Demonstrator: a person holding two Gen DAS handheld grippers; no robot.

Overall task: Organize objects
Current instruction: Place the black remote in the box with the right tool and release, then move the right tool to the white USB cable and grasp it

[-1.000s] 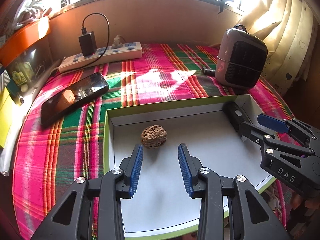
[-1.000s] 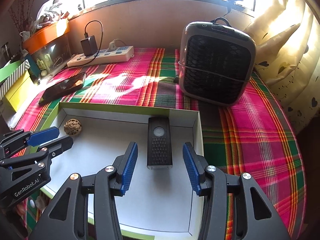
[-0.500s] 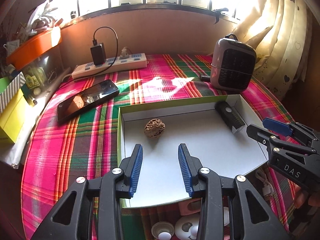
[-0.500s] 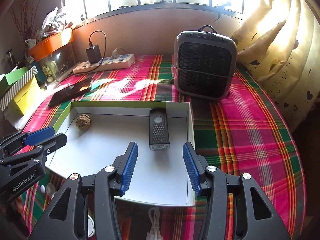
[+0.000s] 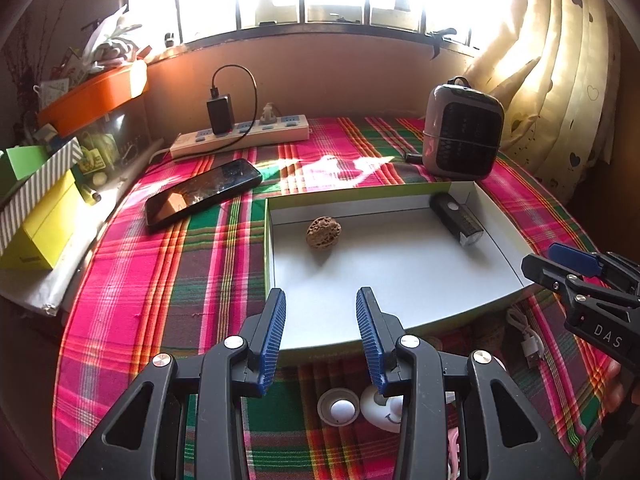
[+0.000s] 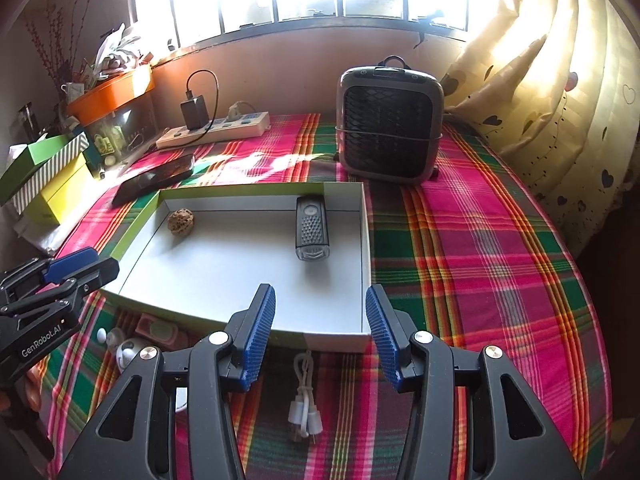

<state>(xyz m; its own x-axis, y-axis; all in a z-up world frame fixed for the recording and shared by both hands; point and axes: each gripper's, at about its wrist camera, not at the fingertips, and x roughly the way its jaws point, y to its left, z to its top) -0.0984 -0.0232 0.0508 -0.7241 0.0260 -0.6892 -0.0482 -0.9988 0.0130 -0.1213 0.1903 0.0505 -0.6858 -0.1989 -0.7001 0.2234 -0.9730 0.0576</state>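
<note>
1. The right wrist view alone shows a coiled white cable (image 6: 305, 408) on the plaid cloth (image 6: 480, 248), just in front of the tray's near rim; the left wrist view shows only part of it (image 5: 528, 340) at the right.
2. The left wrist view shows two small round white items (image 5: 362, 406) in front of the tray; what they are is hard to make out.
3. Readable writing: "DAS" on the right hand-held gripper (image 5: 560, 262), "GenRobot.AI" on the left hand-held gripper (image 6: 82, 264).
4. Both hand-held grippers have jaws spread wide, gripping nothing.
5. In the white tray (image 6: 362, 240) lie a walnut (image 6: 181, 221) at the far left and a black light (image 6: 312, 226) by the right wall, well apart.
</note>
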